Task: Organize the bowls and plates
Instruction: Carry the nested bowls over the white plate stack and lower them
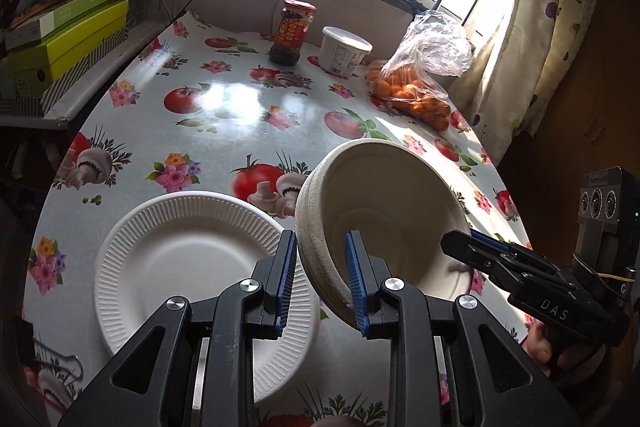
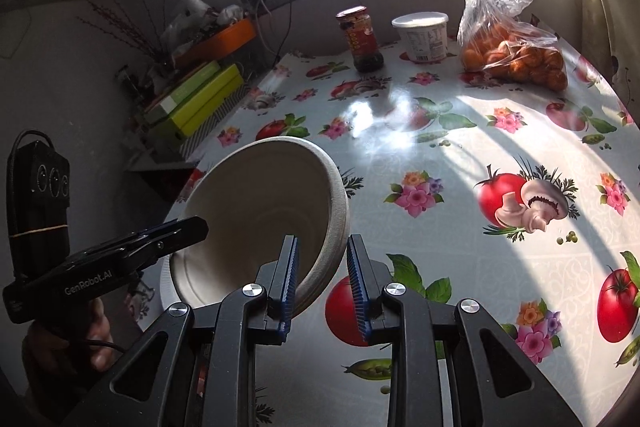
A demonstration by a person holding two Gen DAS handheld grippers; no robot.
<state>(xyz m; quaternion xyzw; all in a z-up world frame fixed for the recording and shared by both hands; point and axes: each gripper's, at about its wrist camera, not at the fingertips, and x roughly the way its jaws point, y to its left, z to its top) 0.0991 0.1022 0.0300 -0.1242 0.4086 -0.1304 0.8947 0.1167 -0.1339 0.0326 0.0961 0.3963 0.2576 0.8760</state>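
A stack of beige paper bowls (image 1: 384, 203) is held tilted above the table between both grippers. My left gripper (image 1: 322, 275) straddles the stack's left rim, blue pads on both sides of the wall. My right gripper (image 2: 322, 277) straddles the opposite rim of the bowls (image 2: 272, 203); it also shows in the left wrist view (image 1: 460, 243), its tip on the bowls' right edge. A white ribbed paper plate (image 1: 188, 259) lies flat on the table under and left of my left gripper. The left gripper shows in the right wrist view (image 2: 192, 227).
The round table (image 2: 440, 187) has a glossy fruit-and-flower cloth. At its far side stand a red-lidded jar (image 1: 291, 31), a white tub (image 1: 344, 51) and a plastic bag of oranges (image 1: 416, 83). Green boxes (image 1: 64, 43) are stacked on a shelf to the left.
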